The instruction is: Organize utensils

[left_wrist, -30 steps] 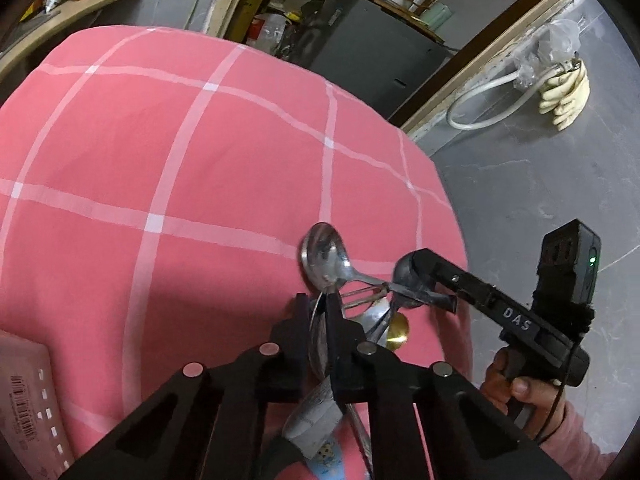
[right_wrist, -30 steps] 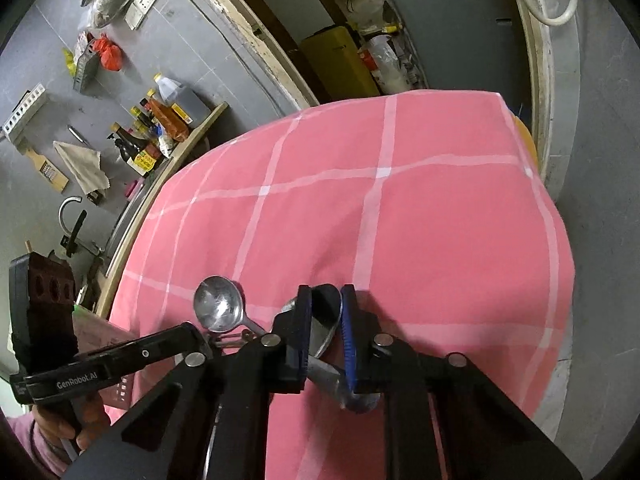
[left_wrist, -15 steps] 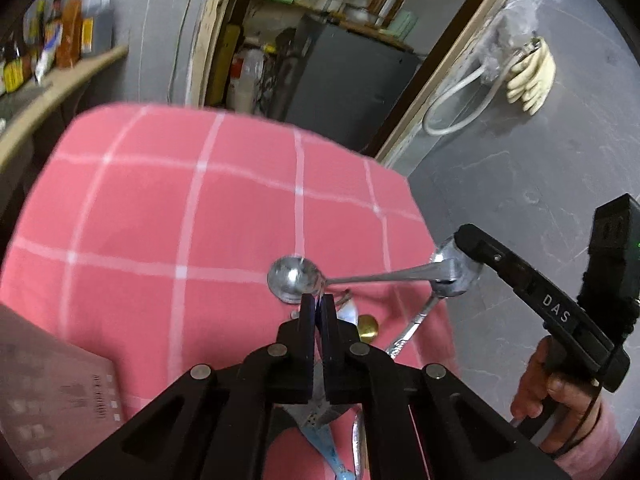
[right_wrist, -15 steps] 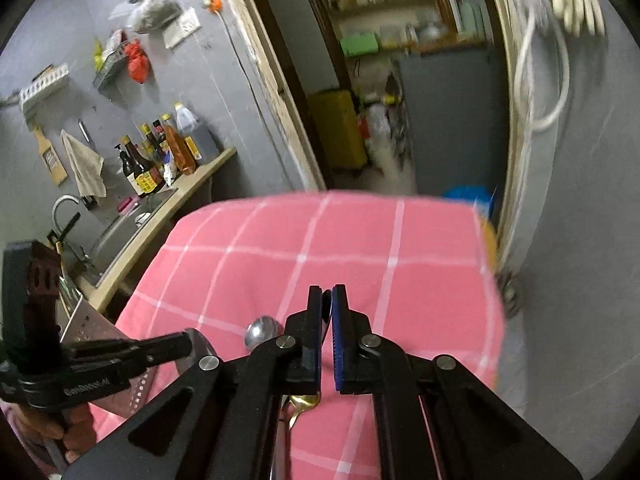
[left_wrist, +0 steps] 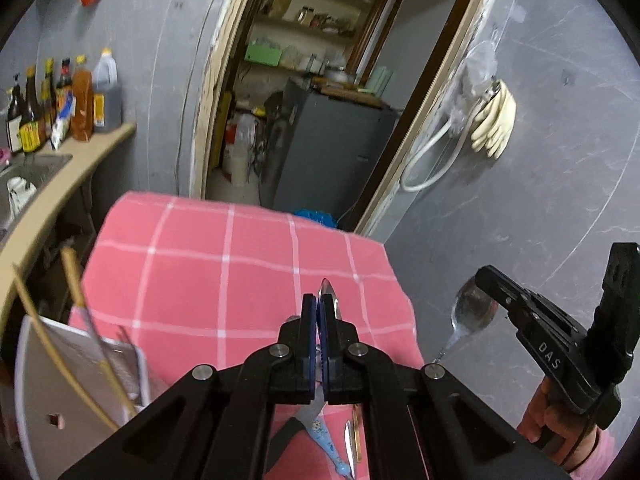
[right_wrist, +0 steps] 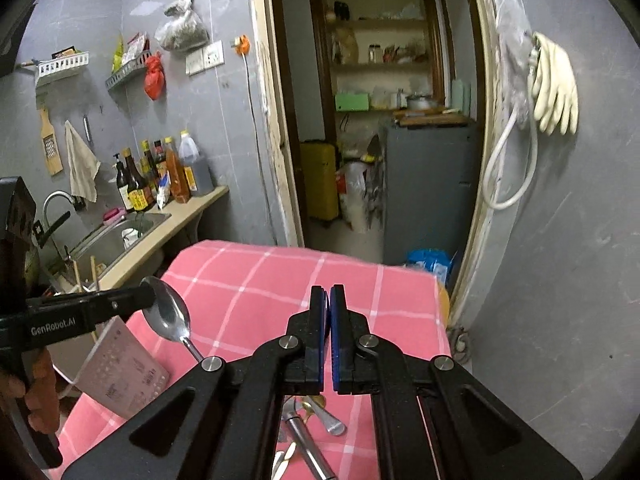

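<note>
Both hand-held grippers hang in open air above the near end of a counter (right_wrist: 256, 280) draped in a pink cloth crossed by thin white lines; its far edge drops toward a doorway and its right edge falls away to bare grey wall. The left hand-held gripper (left_wrist: 319, 308) is clenched on a polished steel spoon (right_wrist: 168, 316); in the right wrist view the oval bowl sticks out past the fingertips with the thin handle slanting down and to the right. The right hand-held gripper (right_wrist: 329, 300) is likewise shut on a second steel spoon (left_wrist: 472, 312) — seen from the left wrist camera, its bowl sits against the black fingers and the handle hangs below, out beyond the cloth's right edge. Between the black linkage arms, the remaining utensils (right_wrist: 312, 420) lie loose on the cloth: a thick metal handle, some brass-coloured pieces and, in the left view, a pale blue printed handle (left_wrist: 324, 440), though the arms hide most of the heap. At the left edge stands a white perforated holder (left_wrist: 36, 412) with thin bamboo sticks (left_wrist: 76, 276) leaning in it, probably chopsticks. Beyond it a beige worktop (right_wrist: 192, 210) carries a steel sink (right_wrist: 116, 236) and a row of bottles (right_wrist: 160, 172).
</note>
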Motion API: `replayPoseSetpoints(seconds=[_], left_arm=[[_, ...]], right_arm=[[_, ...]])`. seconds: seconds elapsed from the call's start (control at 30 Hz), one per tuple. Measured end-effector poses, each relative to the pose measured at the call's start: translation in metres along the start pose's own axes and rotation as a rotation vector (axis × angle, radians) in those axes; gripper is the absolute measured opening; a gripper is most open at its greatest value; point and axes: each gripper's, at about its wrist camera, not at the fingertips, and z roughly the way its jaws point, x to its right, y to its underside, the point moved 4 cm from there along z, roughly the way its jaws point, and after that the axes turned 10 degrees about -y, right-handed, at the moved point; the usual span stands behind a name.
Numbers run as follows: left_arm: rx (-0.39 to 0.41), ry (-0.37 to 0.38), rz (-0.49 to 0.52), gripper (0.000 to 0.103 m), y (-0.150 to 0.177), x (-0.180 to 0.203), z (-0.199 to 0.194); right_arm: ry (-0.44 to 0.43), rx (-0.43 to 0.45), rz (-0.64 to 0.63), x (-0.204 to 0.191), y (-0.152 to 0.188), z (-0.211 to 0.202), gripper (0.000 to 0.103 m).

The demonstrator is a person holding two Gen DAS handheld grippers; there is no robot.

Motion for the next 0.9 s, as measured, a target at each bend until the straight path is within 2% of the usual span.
replayPoseSetpoints(seconds=[0.27, 0.5, 0.7, 0.9], left_arm=[[0.130, -0.045, 0.057, 0.002, -0.033, -0.022, -0.063], [0.227, -0.140, 0.080, 0.002, -0.060, -0.067, -0.116], [0.256, -0.229, 0.092, 0.002, -0.064, -0.105, -0.144], [0.242, -0.286, 0.091, 0.002, -0.055, -0.132, -0.151]], right_arm=[[-0.015, 0.116, -0.051, -0.049, -0.037, -0.039, 0.003], [-0.103, 0.199, -0.119, -0.117, -0.066, -0.042, 0.003], [-0.177, 0.224, -0.171, -0.172, -0.072, -0.026, 0.003], [-0.207, 0.218, -0.234, -0.215, -0.058, -0.007, 0.003]])
